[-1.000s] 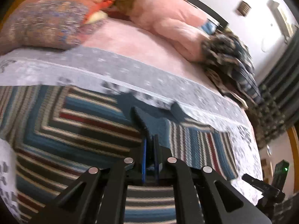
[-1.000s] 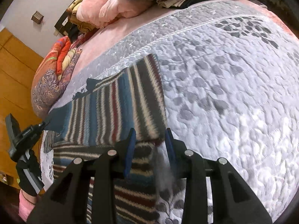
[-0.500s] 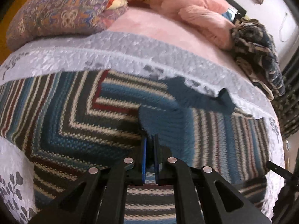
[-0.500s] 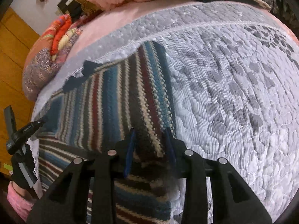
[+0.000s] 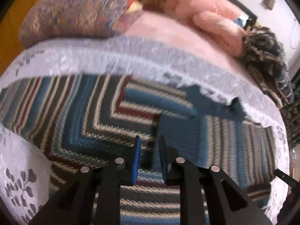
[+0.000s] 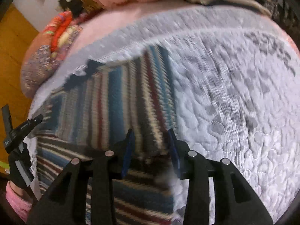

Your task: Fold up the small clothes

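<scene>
One striped knit sweater [image 5: 78,116] lies spread on the grey quilted bedspread [image 6: 234,101], directly under and ahead of both tools. The left gripper [image 5: 149,157] has its jaws parted a little above a folded blue part, gripping nothing. The right gripper [image 6: 150,150] stands wider open over the sweater's right edge, also empty. Two patterned pillows [image 5: 75,15] and one pink blanket [image 5: 202,13] lie beyond.
</scene>
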Motion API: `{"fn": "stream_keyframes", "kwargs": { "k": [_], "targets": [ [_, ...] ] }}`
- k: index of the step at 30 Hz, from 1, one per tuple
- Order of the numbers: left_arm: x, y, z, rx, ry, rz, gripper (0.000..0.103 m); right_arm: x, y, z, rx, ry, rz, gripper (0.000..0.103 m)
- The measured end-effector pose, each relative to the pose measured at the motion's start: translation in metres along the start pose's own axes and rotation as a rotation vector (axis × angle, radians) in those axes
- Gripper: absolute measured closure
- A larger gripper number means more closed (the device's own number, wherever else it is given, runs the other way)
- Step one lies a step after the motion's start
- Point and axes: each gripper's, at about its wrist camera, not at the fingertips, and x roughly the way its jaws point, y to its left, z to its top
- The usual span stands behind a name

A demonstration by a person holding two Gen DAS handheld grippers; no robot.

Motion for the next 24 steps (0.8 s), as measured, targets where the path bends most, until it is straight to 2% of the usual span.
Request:
{"fn": "stream_keyframes", "kwargs": {
  "k": [2, 4, 6, 9, 12, 16, 24],
  "targets": [
    [-0.015, -0.023, -0.002, 0.061, -0.032, -0.031, 0.071, -0.008, 0.017, 0.001, -0.024, -0.013, 0.043, 0.066],
    [-0.017, -0.047, -0.006, 0.121, -0.025, -0.06, 0.067, -0.001, 0.035, 0.001, -0.035, 0.024, 0.089, 0.064],
    [-0.01, -0.066, -0.014, 0.158, 0.003, -0.081, 0.067, 0.012, 0.05, -0.002, -0.055, 0.058, 0.093, 0.064],
    [0.004, -0.08, -0.026, 0.19, 0.042, -0.08, 0.067, 0.027, 0.063, -0.007, -0.088, 0.075, 0.049, 0.064],
    [0.017, -0.081, -0.035, 0.184, 0.066, -0.077, 0.067, 0.037, 0.066, -0.011, -0.082, 0.09, 0.057, 0.064],
    [0.032, -0.073, -0.047, 0.187, 0.094, -0.062, 0.067, 0.052, 0.063, -0.015, -0.085, 0.086, 0.01, 0.066],
    [0.035, -0.071, -0.058, 0.205, 0.06, -0.068, 0.067, 0.061, 0.074, -0.026, -0.143, 0.027, -0.083, 0.066]
  ]
}}
